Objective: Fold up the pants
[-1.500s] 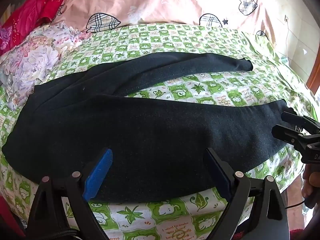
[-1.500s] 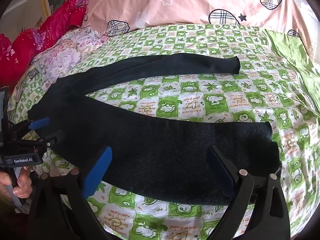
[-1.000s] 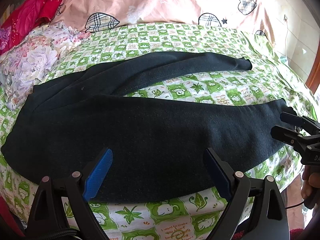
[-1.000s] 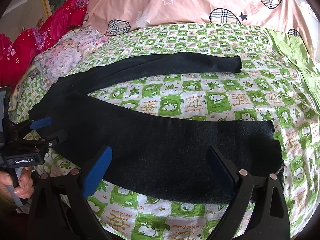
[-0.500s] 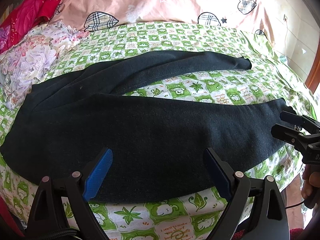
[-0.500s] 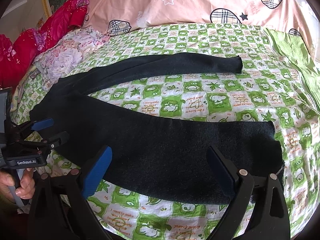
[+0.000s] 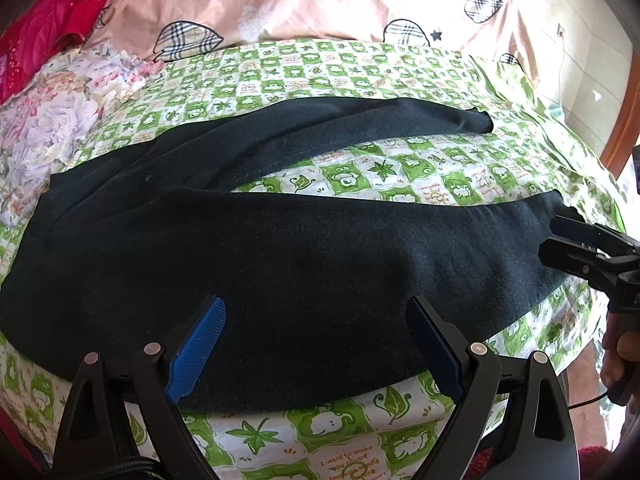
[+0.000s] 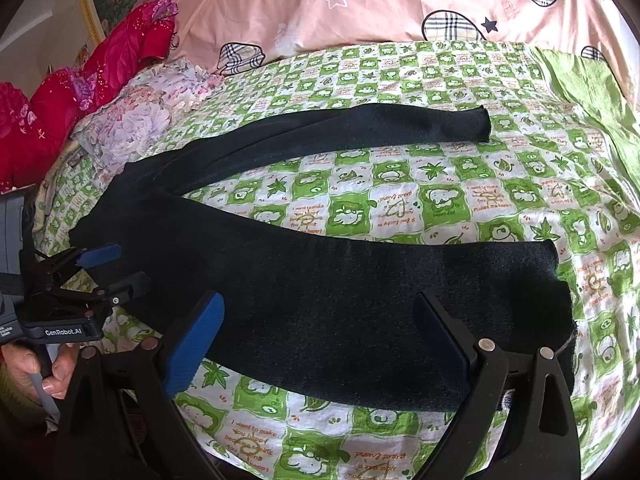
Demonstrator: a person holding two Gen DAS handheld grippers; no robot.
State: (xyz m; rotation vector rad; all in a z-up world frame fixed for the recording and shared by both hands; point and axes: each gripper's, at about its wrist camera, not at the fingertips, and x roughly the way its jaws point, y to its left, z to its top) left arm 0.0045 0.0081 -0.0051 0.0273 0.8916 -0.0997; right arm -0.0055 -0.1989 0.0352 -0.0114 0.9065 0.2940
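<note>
Dark pants [image 7: 280, 264] [image 8: 340, 304] lie flat on the green checked bedsheet [image 7: 360, 68], waist at the left, both legs spread toward the right. My left gripper [image 7: 316, 340] hovers open over the near leg close to the waist. My right gripper [image 8: 318, 340] hovers open over the near leg by its cuff [image 8: 556, 280]. Each gripper shows in the other's view: the right gripper [image 7: 556, 238] at the cuff, the left gripper [image 8: 114, 266] at the waist edge. Neither holds cloth.
A pink duvet with plaid hearts [image 8: 400, 4] lies along the back. A floral pillow [image 7: 48, 112] and red bedding [image 8: 60, 96] are at the left. A green cloth [image 8: 592, 88] lies at the right. Hands [image 8: 32, 368] grip the handles at the bed's near edge.
Both grippers have stayed open over the near leg. The views shifted slightly; the pants have not moved.
</note>
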